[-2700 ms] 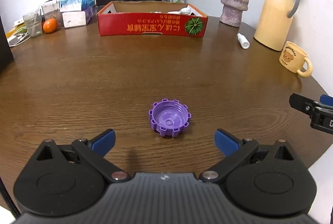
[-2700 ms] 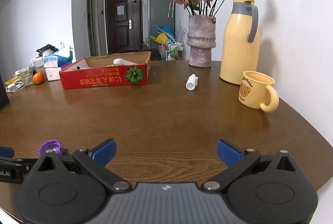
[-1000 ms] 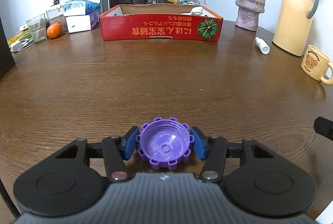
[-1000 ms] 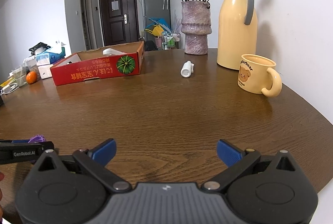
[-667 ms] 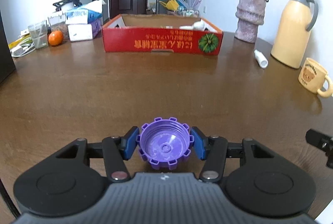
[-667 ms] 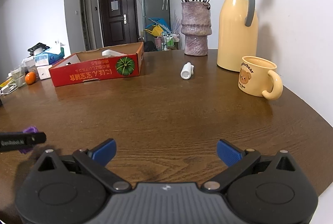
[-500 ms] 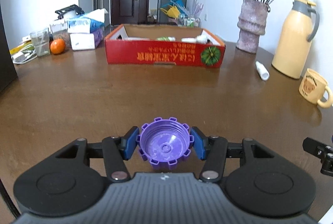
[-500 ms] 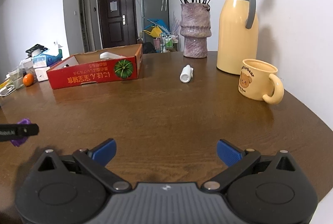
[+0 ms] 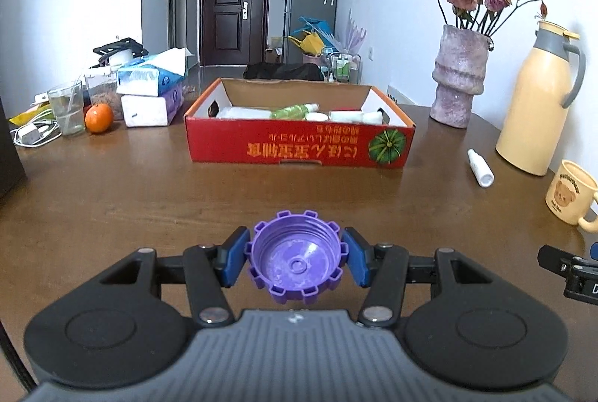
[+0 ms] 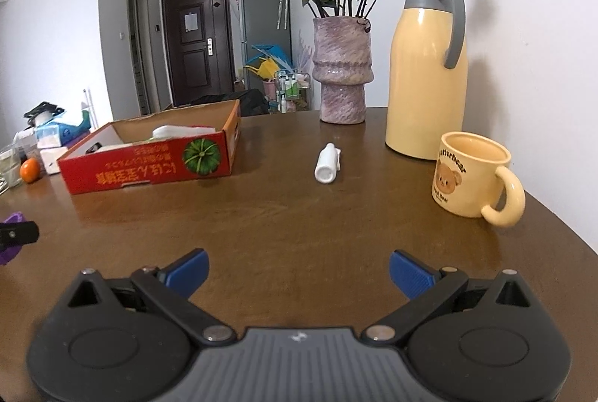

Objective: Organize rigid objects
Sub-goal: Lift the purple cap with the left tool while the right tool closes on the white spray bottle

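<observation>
My left gripper [image 9: 297,258] is shut on a purple toothed cap [image 9: 295,261] and holds it above the brown table [image 9: 112,200], hollow side facing the camera. A red cardboard box [image 9: 299,146] with several bottles inside stands straight ahead at the far side. A small white bottle [image 9: 480,168] lies to the right of the box; it also shows in the right wrist view [image 10: 327,162]. My right gripper [image 10: 299,269] is open and empty above the table, facing the white bottle. The cap shows at that view's left edge [image 10: 11,252].
A purple vase of roses [image 10: 342,80], a yellow thermos jug [image 10: 426,73] and a yellow bear mug [image 10: 472,174] stand at the right. Tissue packs [image 9: 149,91], a glass [image 9: 69,108] and an orange [image 9: 98,117] sit at the far left.
My left gripper closed on the purple cap and has lifted it off the table, moving toward the red box. The right gripper stays open and has moved slightly forward.
</observation>
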Demonstrator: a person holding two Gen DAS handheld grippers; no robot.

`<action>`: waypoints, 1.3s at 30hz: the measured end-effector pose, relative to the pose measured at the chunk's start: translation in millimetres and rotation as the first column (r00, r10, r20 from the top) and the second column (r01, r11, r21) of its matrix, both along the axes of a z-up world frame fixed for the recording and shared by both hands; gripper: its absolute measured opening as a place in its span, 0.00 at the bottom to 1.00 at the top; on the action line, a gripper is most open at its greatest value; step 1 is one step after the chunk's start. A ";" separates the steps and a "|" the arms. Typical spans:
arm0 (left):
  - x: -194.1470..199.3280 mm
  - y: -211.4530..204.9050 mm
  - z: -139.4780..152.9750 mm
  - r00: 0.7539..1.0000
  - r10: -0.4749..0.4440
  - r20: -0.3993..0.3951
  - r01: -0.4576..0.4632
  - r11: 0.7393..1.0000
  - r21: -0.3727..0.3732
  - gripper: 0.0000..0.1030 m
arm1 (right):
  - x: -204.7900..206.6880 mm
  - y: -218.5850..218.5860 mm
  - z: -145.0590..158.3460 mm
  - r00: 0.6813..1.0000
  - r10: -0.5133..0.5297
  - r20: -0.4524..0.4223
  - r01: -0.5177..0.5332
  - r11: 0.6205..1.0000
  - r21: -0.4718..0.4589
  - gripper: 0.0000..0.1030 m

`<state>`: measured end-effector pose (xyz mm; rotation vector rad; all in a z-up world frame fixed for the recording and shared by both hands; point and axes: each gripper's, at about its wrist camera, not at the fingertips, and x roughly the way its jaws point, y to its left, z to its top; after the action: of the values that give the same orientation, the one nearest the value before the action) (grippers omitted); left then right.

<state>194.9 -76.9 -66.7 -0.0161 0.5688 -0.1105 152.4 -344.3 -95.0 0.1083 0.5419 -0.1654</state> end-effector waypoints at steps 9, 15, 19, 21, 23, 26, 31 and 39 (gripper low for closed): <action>36.4 -2.6 12.1 1.000 0.013 0.015 -0.013 1.000 0.003 0.54 | 47.2 -7.1 5.3 1.000 -0.012 0.001 0.012 1.000 -0.010 1.00; 61.7 0.3 18.3 0.999 0.031 0.019 -0.031 0.999 -0.012 0.54 | 82.9 -15.5 5.1 1.000 -0.028 -0.005 0.028 0.999 0.023 1.00; 80.8 5.0 17.9 0.999 0.049 0.013 -0.049 0.999 -0.019 0.54 | 108.1 -18.3 2.5 0.999 -0.050 -0.007 0.050 0.999 0.021 1.00; 90.6 7.0 17.4 0.998 0.057 0.011 -0.057 0.998 -0.016 0.54 | 120.1 -19.3 0.1 0.999 -0.053 -0.003 0.054 0.998 0.014 1.00; 101.1 9.0 16.9 0.998 0.065 0.009 -0.065 0.998 -0.010 0.54 | 134.0 -19.4 -2.9 0.998 -0.063 -0.005 0.063 0.998 0.005 1.00; 113.3 13.2 16.0 0.997 0.077 0.017 -0.076 0.997 -0.010 0.54 | 155.3 -20.8 -9.0 0.997 -0.071 -0.014 0.071 0.997 0.003 1.00; 130.9 21.5 14.9 0.994 0.102 0.024 -0.101 0.994 -0.027 0.54 | 187.3 -22.7 -20.5 0.995 -0.101 -0.026 0.101 0.995 -0.009 1.00; 159.9 31.4 10.0 0.991 0.131 0.018 -0.131 0.991 -0.028 0.54 | 231.9 -37.5 -27.1 0.990 -0.138 -0.018 0.138 0.990 -0.013 0.99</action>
<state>354.7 -45.4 -56.7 -0.0786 0.5451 0.0097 384.3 -381.8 -122.1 0.1324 0.5523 -0.3046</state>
